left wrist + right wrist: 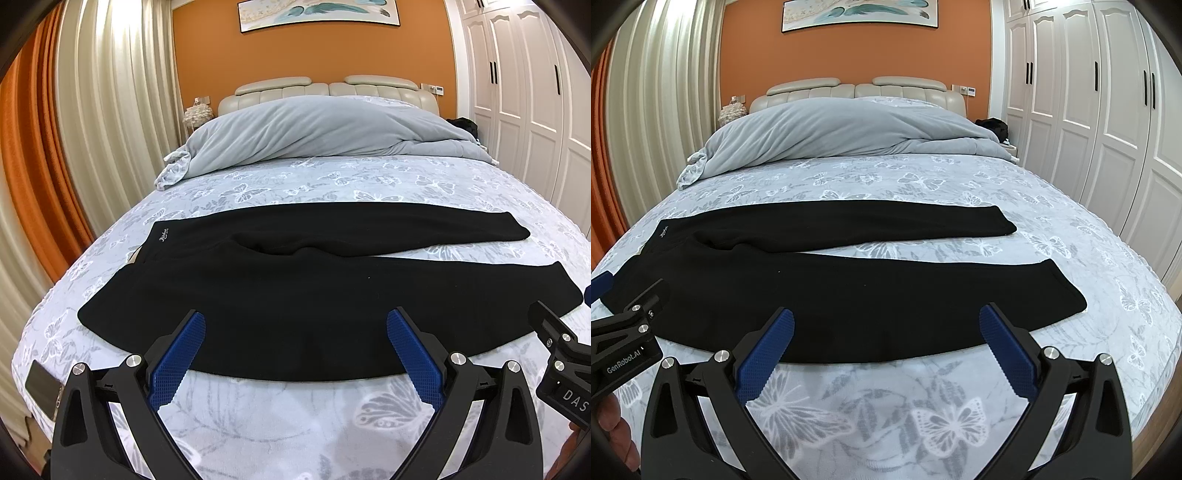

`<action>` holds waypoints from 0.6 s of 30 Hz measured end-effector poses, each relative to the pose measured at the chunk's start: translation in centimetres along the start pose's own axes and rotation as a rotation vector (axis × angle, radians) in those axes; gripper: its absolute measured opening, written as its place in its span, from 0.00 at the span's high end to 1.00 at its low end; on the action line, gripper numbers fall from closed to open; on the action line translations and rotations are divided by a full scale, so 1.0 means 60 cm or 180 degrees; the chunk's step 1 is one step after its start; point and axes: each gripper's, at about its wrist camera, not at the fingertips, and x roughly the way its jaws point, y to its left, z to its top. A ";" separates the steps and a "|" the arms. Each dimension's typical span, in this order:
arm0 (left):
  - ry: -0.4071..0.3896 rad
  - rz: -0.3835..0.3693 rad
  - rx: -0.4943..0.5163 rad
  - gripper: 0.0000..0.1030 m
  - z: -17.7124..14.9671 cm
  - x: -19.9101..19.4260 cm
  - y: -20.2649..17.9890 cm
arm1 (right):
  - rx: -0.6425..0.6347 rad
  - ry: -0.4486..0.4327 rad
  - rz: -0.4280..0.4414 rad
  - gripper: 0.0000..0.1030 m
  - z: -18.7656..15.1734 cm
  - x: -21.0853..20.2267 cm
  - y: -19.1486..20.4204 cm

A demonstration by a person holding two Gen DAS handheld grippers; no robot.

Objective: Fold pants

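Black pants (pixel 280 288) lie flat across the bed, waistband at the left, both legs stretching right with a gap between them. They also show in the right wrist view (pixel 849 291). My left gripper (pixel 295 325) is open and empty, hovering over the near edge of the near leg. My right gripper (pixel 886 321) is open and empty, over the near leg further right. Each gripper's body shows at the edge of the other's view.
The bed has a grey butterfly-print sheet (pixel 295 417). A grey duvet (pixel 314 133) is piled at the headboard. A phone (pixel 42 387) lies at the near left bed corner. Curtains hang left; white wardrobes (pixel 1108 110) stand right.
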 end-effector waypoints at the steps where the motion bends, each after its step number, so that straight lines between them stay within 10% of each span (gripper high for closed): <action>1: -0.0003 0.0007 0.0000 0.06 0.000 0.000 0.000 | 0.0003 0.0001 0.0002 0.04 -0.001 0.001 0.000; 18: 0.0077 -0.0003 -0.0017 0.06 -0.011 0.014 0.003 | 0.0008 0.0077 0.0018 0.04 -0.012 0.015 0.002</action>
